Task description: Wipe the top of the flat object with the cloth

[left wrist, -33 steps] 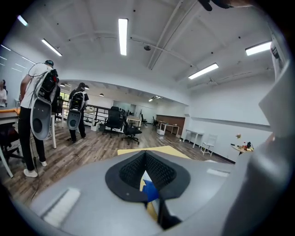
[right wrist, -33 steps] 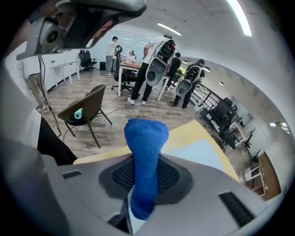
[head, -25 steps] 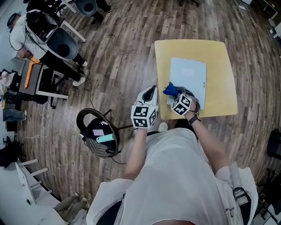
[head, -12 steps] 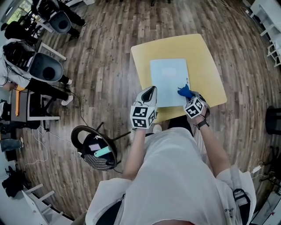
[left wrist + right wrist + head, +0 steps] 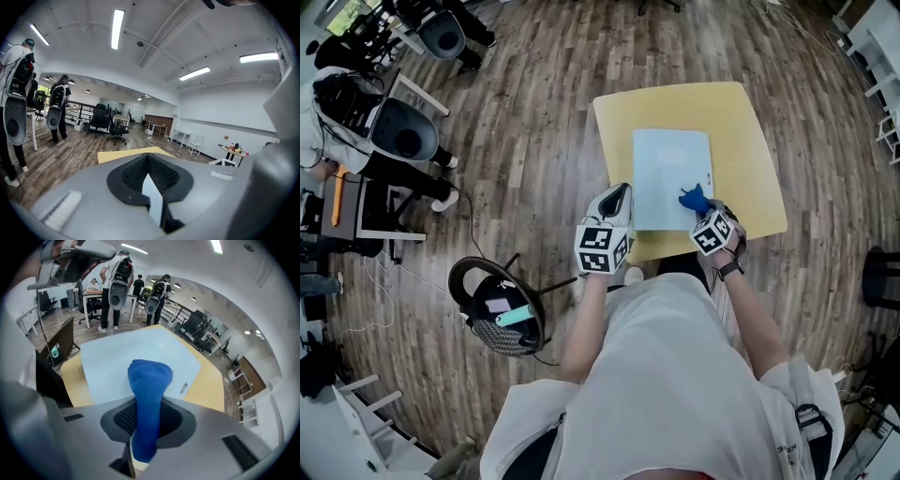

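Your right tongs (image 5: 701, 210) grip the soft, limp cloth (image 5: 149, 390) mid-fold. Press it flat on the light sheet (image 5: 671, 169), which probably slides. Your left tongs (image 5: 617, 195) are clenched, empty.

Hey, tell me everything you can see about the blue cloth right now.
The blue cloth looks like soft, knitted or terry fabric in solid bright blue, bunched into a thick roll with a rounded end. The right gripper is shut on its lower part, and the free end sticks out ahead of the jaws. It sits over the near right corner of the pale blue flat sheet on the yellow table. Whether it touches the sheet cannot be told.
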{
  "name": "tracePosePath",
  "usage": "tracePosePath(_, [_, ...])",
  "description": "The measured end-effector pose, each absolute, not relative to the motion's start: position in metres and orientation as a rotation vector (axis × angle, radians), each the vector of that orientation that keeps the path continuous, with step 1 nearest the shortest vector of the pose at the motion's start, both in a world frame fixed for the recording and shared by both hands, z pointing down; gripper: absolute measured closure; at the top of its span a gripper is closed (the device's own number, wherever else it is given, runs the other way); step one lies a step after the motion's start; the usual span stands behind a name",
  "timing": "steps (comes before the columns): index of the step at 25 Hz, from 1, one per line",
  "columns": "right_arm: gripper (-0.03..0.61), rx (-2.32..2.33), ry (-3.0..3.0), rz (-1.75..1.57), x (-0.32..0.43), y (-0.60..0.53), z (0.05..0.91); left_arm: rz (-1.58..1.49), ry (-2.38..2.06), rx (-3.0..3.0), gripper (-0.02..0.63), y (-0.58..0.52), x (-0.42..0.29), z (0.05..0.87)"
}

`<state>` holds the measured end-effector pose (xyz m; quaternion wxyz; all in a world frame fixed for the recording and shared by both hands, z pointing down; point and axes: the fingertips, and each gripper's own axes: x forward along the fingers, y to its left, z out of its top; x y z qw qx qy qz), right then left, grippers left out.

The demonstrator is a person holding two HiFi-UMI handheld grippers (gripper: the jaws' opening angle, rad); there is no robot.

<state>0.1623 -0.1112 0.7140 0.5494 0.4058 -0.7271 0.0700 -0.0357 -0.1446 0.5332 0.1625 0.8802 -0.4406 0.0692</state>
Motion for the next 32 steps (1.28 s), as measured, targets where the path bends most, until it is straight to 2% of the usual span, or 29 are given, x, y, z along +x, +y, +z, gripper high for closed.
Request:
tracePosePath(10, [0.499, 0.651, -1.987, -0.017, -0.009, -0.120, 0.701, 0.195, -1.439, 2.391, 0.611, -0.133, -0.106, 0.544])
tracePosePath(14, [0.497, 0.539, -1.991, -0.077, -0.040, -0.110, 0.715, 0.192, -1.456, 2.382, 0.611, -0.133, -0.112, 0.543])
tracePosePath(20, [0.497, 0.567, -1.964, -0.118, -0.016, -0.104, 0.726, 0.197, -1.415, 2.391, 0.611, -0.136, -0.099, 0.547])
tracePosePath(32, [0.497, 0.878, -1.786, 0.083, 0.144, -0.084, 0.726, 0.220, -1.238, 2.494, 0.611, -0.138, -0.032, 0.545])
